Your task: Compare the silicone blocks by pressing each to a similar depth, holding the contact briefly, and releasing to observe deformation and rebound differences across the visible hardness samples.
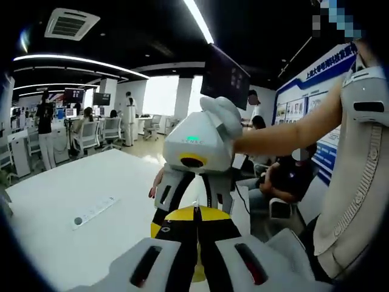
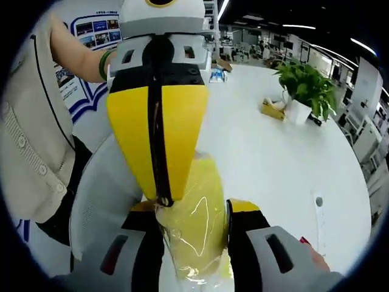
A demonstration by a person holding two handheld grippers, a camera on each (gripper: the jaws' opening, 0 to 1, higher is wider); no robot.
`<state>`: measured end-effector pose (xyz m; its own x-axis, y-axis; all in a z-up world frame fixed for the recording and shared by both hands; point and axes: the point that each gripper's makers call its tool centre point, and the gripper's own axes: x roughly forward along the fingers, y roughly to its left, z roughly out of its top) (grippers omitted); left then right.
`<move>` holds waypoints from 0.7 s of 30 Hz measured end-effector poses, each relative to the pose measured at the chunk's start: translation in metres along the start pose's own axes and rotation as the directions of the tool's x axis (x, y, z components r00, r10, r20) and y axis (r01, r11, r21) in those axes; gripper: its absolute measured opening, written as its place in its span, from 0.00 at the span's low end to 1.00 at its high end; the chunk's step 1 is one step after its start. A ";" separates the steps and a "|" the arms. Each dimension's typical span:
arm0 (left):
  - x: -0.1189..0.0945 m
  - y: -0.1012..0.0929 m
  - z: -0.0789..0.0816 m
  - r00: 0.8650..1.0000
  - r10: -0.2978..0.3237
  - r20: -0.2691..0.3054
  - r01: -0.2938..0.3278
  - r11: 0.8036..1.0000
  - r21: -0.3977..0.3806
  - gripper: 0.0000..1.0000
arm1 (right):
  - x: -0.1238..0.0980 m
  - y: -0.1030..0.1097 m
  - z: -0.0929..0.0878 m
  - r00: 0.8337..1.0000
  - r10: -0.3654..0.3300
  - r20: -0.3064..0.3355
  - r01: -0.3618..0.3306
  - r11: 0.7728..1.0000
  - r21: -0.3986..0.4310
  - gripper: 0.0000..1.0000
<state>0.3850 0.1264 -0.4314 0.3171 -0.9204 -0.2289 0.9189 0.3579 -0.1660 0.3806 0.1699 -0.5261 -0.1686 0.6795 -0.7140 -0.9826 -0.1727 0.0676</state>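
Observation:
A yellow silicone block [image 2: 197,234] in clear wrap sits upright between the black, yellow-tipped jaws of my right gripper [image 2: 194,208], which is shut on its sides. My left gripper [image 2: 163,198] comes down from the top of the right gripper view, its yellow jaws shut together and their tip touching the block's upper left edge. In the left gripper view my left gripper [image 1: 194,214] shows the same shut yellow tips. Facing it is my right gripper [image 1: 193,202], held by a gloved hand [image 1: 223,115], with its black fingers [image 1: 163,196] straddling those tips. The tips hide the block there.
All this hangs over a large white table [image 1: 73,182] that carries a white power strip [image 1: 94,213]. Farther along it stand a potted plant [image 2: 307,85] and a small yellow item [image 2: 273,108]. The person's beige vest [image 2: 27,140] is close by, and seated people [image 1: 285,173] are beyond.

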 end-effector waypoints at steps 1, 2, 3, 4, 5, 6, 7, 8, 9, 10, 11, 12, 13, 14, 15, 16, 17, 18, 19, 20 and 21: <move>-0.001 -0.001 0.000 1.000 -0.004 -0.001 0.004 1.000 0.003 0.00 | 0.000 0.001 0.000 1.000 -0.001 0.000 0.001 1.000 -0.017 0.32; -0.001 -0.003 -0.001 1.000 -0.007 -0.002 0.007 1.000 0.008 0.00 | 0.000 0.001 0.001 1.000 -0.001 -0.001 0.001 1.000 -0.017 0.29; -0.002 -0.002 -0.001 1.000 -0.005 -0.002 0.005 1.000 0.014 0.00 | -0.001 0.001 0.001 1.000 -0.001 -0.002 0.001 1.000 -0.016 0.27; -0.002 -0.003 -0.001 1.000 -0.007 -0.003 0.007 1.000 0.017 0.00 | -0.001 0.001 0.001 1.000 -0.005 -0.006 0.005 1.000 -0.016 0.26; -0.003 -0.004 -0.001 1.000 -0.009 -0.003 0.009 1.000 0.019 0.00 | -0.001 0.002 0.001 1.000 -0.003 -0.005 0.003 1.000 -0.016 0.24; -0.003 -0.006 0.000 1.000 -0.007 0.000 0.007 1.000 0.027 0.00 | -0.001 0.004 0.002 1.000 0.001 -0.004 -0.001 1.000 -0.003 0.22; -0.004 -0.006 0.000 1.000 -0.007 0.000 0.007 1.000 0.030 0.00 | -0.001 0.004 0.002 1.000 0.000 -0.006 0.000 1.000 0.000 0.21; -0.004 -0.007 0.000 1.000 -0.008 -0.001 0.008 0.999 0.035 0.00 | -0.001 0.005 0.002 1.000 -0.002 -0.017 0.002 1.000 -0.007 0.19; -0.004 -0.008 0.000 1.000 -0.009 -0.003 0.009 0.999 0.040 0.00 | -0.001 0.006 0.002 1.000 -0.006 -0.026 0.005 1.000 -0.023 0.18; -0.004 -0.010 0.000 1.000 -0.009 -0.003 0.009 0.999 0.047 0.00 | -0.001 0.005 0.002 0.999 0.003 -0.032 -0.003 1.000 -0.014 0.17; -0.004 -0.011 0.000 1.000 -0.009 -0.003 0.009 0.999 0.052 0.00 | -0.001 0.005 0.002 0.999 0.005 -0.035 -0.006 1.000 -0.012 0.15; -0.004 -0.012 -0.001 1.000 -0.009 -0.006 0.009 0.998 0.058 0.00 | -0.001 0.008 0.001 0.999 0.014 -0.046 -0.014 1.000 -0.007 0.13; -0.004 -0.011 -0.001 1.000 -0.008 -0.007 0.009 0.998 0.062 0.00 | 0.000 0.008 0.001 0.999 0.014 -0.050 -0.014 1.000 -0.003 0.12; -0.004 -0.012 -0.001 1.000 -0.007 -0.009 0.008 0.998 0.066 0.00 | 0.000 0.010 0.000 0.998 0.014 -0.061 -0.014 1.000 -0.008 0.11; -0.004 -0.012 -0.002 1.000 -0.007 -0.011 0.007 0.998 0.068 0.00 | 0.000 0.010 0.000 0.998 0.006 -0.068 -0.006 1.000 -0.006 0.10; -0.004 -0.012 -0.002 1.000 -0.002 -0.010 0.002 0.997 0.073 0.00 | 0.000 0.005 0.001 0.997 -0.029 -0.069 0.026 0.999 -0.046 0.09; -0.005 -0.012 -0.002 1.000 -0.002 -0.010 0.002 0.997 0.072 0.00 | 0.000 0.009 0.000 0.997 -0.013 -0.073 0.011 0.999 -0.033 0.08; -0.005 -0.012 -0.002 1.000 0.000 -0.008 0.001 0.997 0.072 0.00 | 0.000 0.009 0.000 0.997 -0.026 -0.077 0.023 0.999 -0.035 0.07; -0.005 -0.012 -0.001 1.000 0.001 -0.007 -0.001 0.997 0.074 0.00 | -0.001 0.009 0.000 0.996 -0.036 -0.084 0.032 0.999 -0.041 0.07; -0.005 -0.013 -0.001 1.000 -0.001 -0.005 0.001 0.997 0.073 0.00 | -0.001 0.011 0.000 0.995 -0.027 -0.091 0.024 0.999 -0.036 0.06; -0.006 -0.013 -0.001 1.000 0.000 -0.003 0.000 0.997 0.074 0.00 | -0.002 0.011 0.001 0.995 -0.033 -0.090 0.030 0.999 -0.039 0.06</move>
<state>0.3707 0.1270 -0.4287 0.3166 -0.9197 -0.2321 0.9337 0.3453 -0.0944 0.3700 0.1675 -0.5237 -0.1281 0.6182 -0.7755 -0.9835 -0.1799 0.0190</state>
